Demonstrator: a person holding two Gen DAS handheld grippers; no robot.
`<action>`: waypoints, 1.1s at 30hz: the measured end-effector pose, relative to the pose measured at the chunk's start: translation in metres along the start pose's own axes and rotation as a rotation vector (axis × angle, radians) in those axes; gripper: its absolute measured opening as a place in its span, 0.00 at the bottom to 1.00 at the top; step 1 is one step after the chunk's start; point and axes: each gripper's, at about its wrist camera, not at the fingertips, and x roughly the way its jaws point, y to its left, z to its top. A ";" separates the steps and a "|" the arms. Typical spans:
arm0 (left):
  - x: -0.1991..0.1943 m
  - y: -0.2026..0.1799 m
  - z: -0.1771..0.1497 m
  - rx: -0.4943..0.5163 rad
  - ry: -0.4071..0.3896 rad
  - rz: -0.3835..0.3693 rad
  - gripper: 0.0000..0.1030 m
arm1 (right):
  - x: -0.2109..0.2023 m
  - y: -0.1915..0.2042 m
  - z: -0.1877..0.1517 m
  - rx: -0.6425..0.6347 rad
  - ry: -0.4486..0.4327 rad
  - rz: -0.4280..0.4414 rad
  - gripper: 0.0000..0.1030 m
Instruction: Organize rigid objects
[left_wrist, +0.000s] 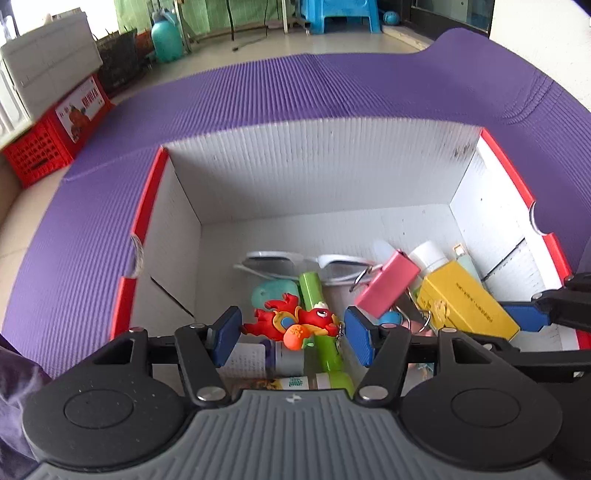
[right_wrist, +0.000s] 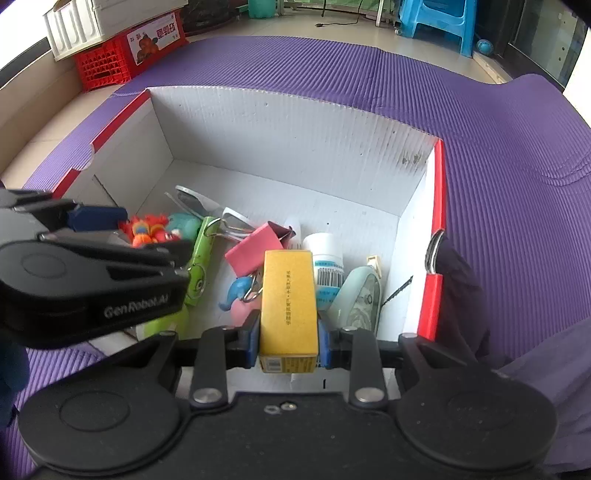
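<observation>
A white cardboard box (left_wrist: 295, 177) with red rims sits on a purple mat and holds several small items. My left gripper (left_wrist: 291, 334) is open above the box's near side, with a red dragon toy (left_wrist: 295, 319) lying between its blue pads on a green tube (left_wrist: 317, 295). My right gripper (right_wrist: 288, 341) is shut on a yellow carton (right_wrist: 288, 295) and holds it over the box's near right part; the carton also shows in the left wrist view (left_wrist: 469, 304). A pink binder clip (right_wrist: 255, 243), white sunglasses (left_wrist: 303, 264) and a white bottle (right_wrist: 325, 258) lie in the box.
The purple mat (right_wrist: 498, 147) surrounds the box (right_wrist: 288, 122). A red crate (right_wrist: 107, 66) with a white bin on it stands far left. A blue plastic stool (right_wrist: 439, 18) and a teal jug (left_wrist: 166, 40) stand on the tiled floor beyond the mat.
</observation>
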 end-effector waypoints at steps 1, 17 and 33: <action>0.002 0.000 -0.001 0.002 0.010 0.002 0.59 | 0.001 -0.002 0.000 0.002 0.000 0.002 0.28; -0.006 0.013 -0.007 -0.058 0.031 0.011 0.60 | -0.024 -0.007 -0.007 0.030 -0.045 0.028 0.49; -0.104 0.015 -0.012 -0.076 -0.078 0.000 0.66 | -0.096 0.004 -0.023 0.024 -0.125 0.074 0.52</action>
